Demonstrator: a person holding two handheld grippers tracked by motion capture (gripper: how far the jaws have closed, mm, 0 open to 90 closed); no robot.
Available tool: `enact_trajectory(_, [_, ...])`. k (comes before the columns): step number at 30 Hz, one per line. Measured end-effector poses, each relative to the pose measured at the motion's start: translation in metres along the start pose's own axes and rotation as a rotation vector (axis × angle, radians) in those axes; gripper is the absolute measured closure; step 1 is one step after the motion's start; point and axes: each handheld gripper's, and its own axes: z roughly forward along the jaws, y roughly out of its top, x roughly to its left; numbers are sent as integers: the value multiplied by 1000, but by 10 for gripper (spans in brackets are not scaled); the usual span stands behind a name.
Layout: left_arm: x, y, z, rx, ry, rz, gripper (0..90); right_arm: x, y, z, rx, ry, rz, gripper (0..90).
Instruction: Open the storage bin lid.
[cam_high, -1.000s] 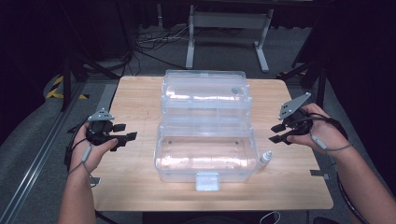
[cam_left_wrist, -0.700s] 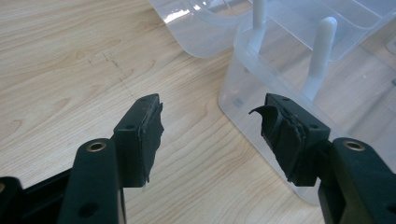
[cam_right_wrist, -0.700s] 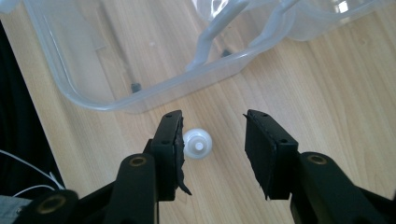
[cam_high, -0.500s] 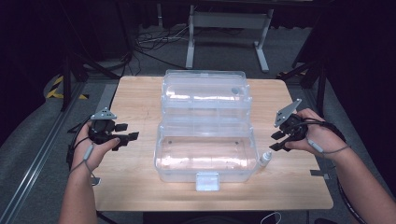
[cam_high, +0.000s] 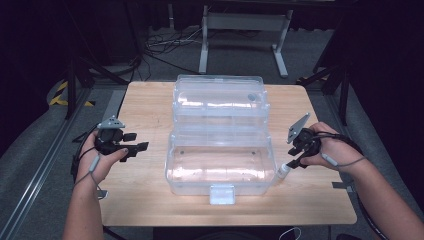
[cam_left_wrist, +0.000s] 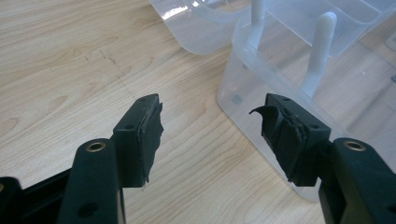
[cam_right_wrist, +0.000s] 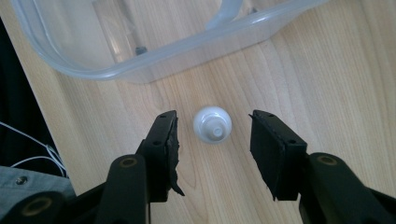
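Standing upright, small white bottle (cam_right_wrist: 212, 124), round body, narrow capped tip, glossy plastic

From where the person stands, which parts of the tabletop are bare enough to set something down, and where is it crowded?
Bare wood lies between the clear box and the table's left edge, beyond the left gripper, and in the far right corner. A narrow strip runs along the near edge. It is crowded at the box's near right corner, where the open right gripper straddles the small white bottle.
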Motion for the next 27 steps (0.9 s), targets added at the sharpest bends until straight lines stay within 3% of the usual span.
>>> enact_trajectory(13, [1,-1,0,5,3,6,381,-5,0,33,87,6,-43,549])
enact_trajectory(27, [1,1,2,5,-5,4,380,-4,4,47,103,2,-67,623])
